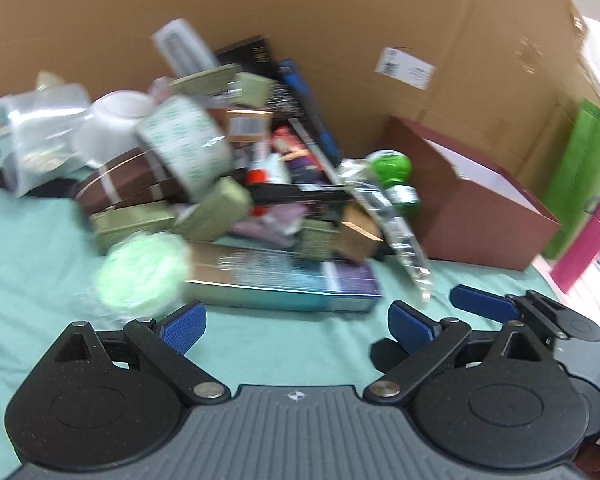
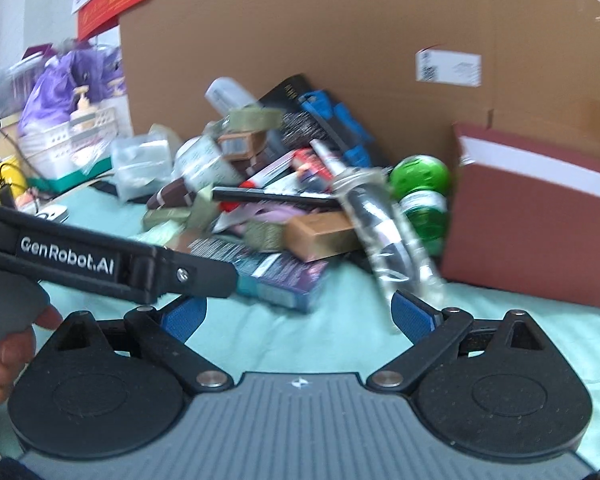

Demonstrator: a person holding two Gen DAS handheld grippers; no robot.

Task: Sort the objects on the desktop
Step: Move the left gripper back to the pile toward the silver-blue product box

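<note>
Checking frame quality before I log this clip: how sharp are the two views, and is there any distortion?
Left wrist view: the pile is smeared by motion blur, while the left tool stays sharp. Right wrist view: milder blur, the green bottle still readable, the right tool crisp. Both show fisheye bending and dark corners.

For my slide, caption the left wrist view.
Open left gripper faces a cluttered pile beside a maroon box on teal cloth.
</note>
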